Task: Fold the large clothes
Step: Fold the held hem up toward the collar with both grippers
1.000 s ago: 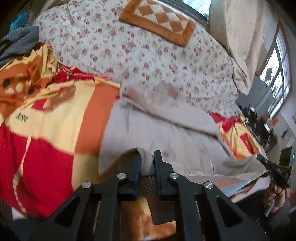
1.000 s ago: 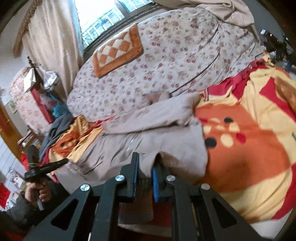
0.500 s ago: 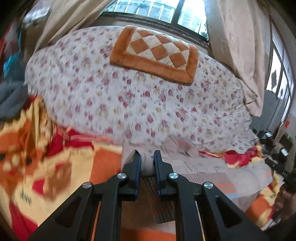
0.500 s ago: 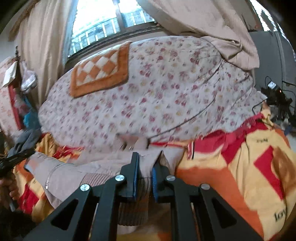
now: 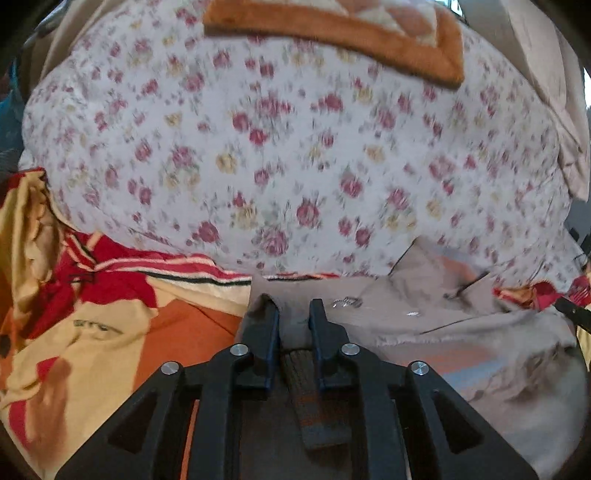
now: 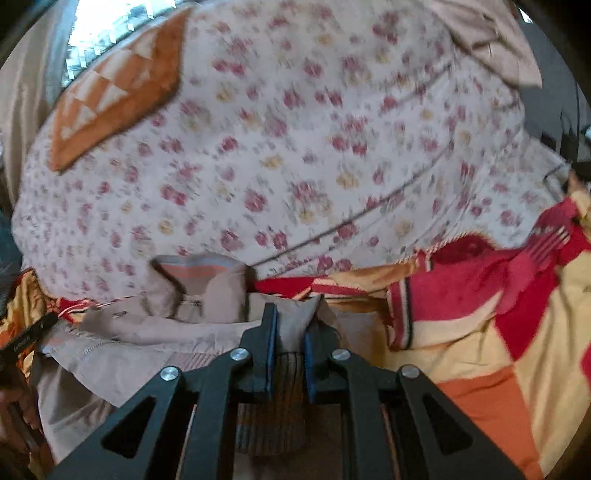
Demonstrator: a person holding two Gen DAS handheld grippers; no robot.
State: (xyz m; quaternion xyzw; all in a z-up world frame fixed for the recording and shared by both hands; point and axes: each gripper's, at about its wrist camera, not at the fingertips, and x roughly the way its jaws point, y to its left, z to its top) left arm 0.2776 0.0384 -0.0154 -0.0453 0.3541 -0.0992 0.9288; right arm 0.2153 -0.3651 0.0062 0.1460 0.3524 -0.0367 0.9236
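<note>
A large beige jacket lies across a red, orange and yellow blanket. My left gripper is shut on the jacket's ribbed hem corner, low over the blanket. My right gripper is shut on the other hem corner of the jacket, near its collar. The held edge is folded up towards the collar. The ribbed hem hangs between each pair of fingers.
A big floral quilt mound rises right behind the jacket, with an orange checked cushion on top. The blanket spreads out to the right. Curtains and a window are behind. The other gripper's tip shows at the left edge.
Both grippers have carried the jacket's hem forward and down towards the collar and the quilt, folding the jacket over itself. Both stay shut.
</note>
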